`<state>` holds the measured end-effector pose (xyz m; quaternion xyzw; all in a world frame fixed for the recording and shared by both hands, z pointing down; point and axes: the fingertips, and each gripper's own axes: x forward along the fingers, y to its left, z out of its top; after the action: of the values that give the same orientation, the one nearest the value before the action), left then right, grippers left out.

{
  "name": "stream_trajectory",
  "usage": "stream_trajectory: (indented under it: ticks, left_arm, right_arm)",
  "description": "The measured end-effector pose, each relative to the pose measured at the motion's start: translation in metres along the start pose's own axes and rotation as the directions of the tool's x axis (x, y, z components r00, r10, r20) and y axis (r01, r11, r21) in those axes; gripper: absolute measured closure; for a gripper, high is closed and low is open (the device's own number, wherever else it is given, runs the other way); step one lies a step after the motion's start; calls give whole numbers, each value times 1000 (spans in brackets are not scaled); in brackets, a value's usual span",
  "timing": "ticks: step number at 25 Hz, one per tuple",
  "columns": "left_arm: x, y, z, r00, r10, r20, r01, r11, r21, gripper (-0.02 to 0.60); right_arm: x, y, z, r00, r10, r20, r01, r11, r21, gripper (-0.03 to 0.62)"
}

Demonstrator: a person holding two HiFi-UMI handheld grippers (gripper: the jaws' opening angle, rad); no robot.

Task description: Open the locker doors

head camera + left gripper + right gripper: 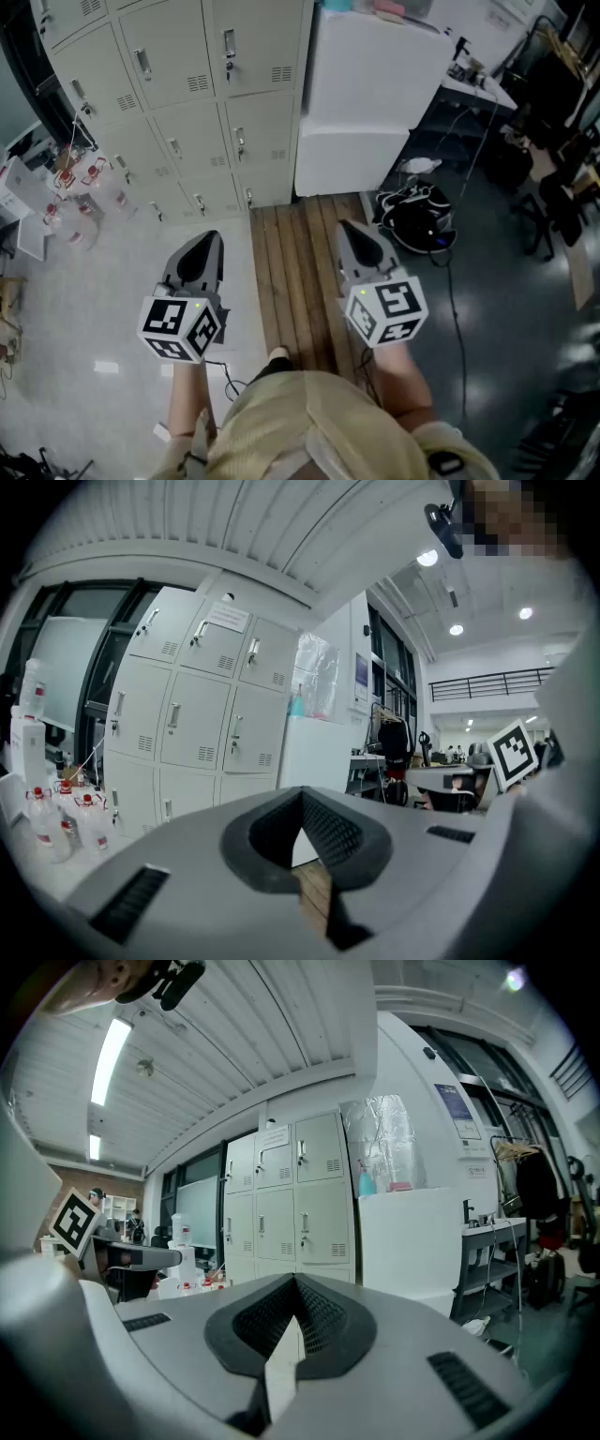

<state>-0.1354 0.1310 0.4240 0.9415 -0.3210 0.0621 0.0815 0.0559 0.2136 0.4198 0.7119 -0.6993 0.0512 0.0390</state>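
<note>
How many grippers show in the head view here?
2. The left gripper is over the pale floor at left; the right gripper is over the wooden strip at right. Both are shut and empty, short of the lockers. None seems hidden.

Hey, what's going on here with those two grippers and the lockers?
A person stands back from a bank of pale lockers, holding a two-jaw gripper in each hand. The left gripper and the right gripper both point toward the lockers, jaws together with nothing between them. Every locker door in view is shut and neither gripper touches a handle, so no door has been opened yet.
</note>
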Motion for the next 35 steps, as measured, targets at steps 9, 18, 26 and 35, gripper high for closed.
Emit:
stream_trajectory:
  ticks: [9,18,26,35]
  left_arm:
    - [5,27,-15,998,48,-36,-48,999,-8,594]
    - [7,61,-11,999,37,-8,-38,999,-34,594]
    - [19,96,-12,997,74,11,-74,997,-23,594]
    - [65,114,-7,990,140,-10,-141,989,-37,594]
  right_arm:
    - [22,12,-16,998,18,-65,-17,1000,16,589]
    - [59,29,-9,999,35,-36,-35,999,1,589]
    - [93,44,-3,994,105,-7,-105,994,16,588]
    - [159,24,7,982,191,11,-191,981,13,586]
